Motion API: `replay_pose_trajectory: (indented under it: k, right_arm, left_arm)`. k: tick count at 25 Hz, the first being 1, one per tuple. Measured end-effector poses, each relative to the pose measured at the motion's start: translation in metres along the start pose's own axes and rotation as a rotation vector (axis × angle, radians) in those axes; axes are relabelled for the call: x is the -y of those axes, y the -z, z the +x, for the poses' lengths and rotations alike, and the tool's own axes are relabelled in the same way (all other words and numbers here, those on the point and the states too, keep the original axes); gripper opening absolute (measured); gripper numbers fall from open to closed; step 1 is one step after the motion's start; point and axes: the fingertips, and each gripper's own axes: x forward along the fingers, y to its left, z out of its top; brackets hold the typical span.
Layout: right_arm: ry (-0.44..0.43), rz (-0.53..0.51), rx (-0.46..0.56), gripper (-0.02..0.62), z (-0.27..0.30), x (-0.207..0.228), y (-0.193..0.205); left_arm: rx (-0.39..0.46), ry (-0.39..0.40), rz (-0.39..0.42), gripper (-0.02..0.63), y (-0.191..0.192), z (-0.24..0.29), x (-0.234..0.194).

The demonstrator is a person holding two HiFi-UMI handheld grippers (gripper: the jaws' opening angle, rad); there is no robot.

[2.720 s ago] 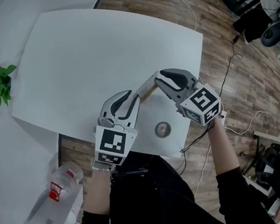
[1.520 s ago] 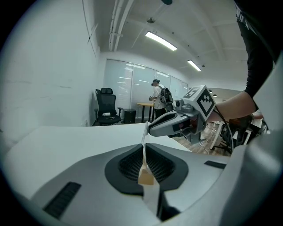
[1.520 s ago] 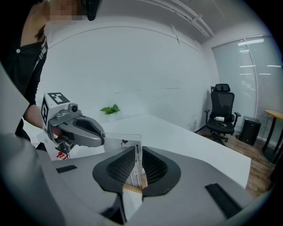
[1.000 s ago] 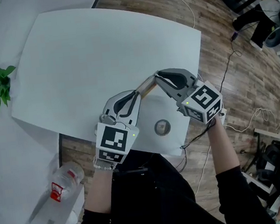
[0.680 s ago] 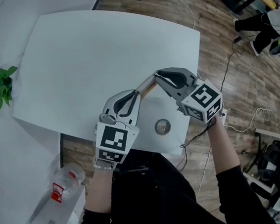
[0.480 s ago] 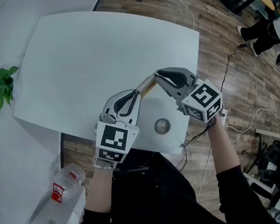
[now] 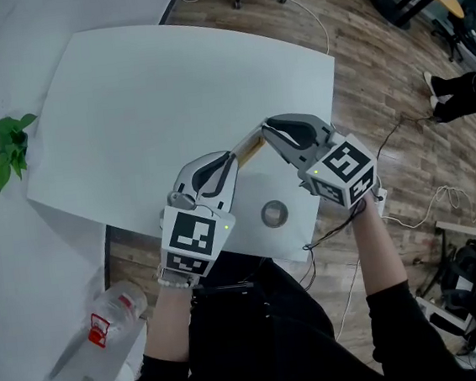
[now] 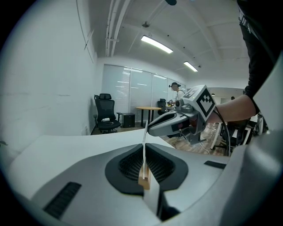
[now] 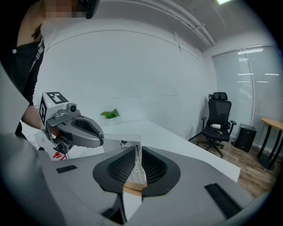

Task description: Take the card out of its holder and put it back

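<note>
Little has moved: left gripper (image 7: 232,164) and right gripper (image 7: 267,133) stay at lower centre, each with jaws pinching the card (image 9: 132,164), apparently still seated in its holder (image 8: 143,180); withdrawal not begun.

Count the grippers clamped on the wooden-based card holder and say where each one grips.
2. The left gripper is shut on the left end of the wooden-based card holder, the end nearer the person. The right gripper is shut on its right end.
</note>
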Motion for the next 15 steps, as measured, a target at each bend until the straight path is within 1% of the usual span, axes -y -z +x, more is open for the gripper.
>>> replay_pose_trajectory:
  k: [9,15]
  right_arm:
    - [-0.002,-0.009,0.024,0.075,-0.012,-0.004,-0.012]
    - [0.009,-0.041,0.032,0.075,-0.019,-0.009,-0.022]
  left_arm:
    - [0.017,-0.008,0.023,0.028,-0.014,-0.008,0.005]
    - [0.034,-0.004,0.029,0.028,-0.022,-0.017,0.009]
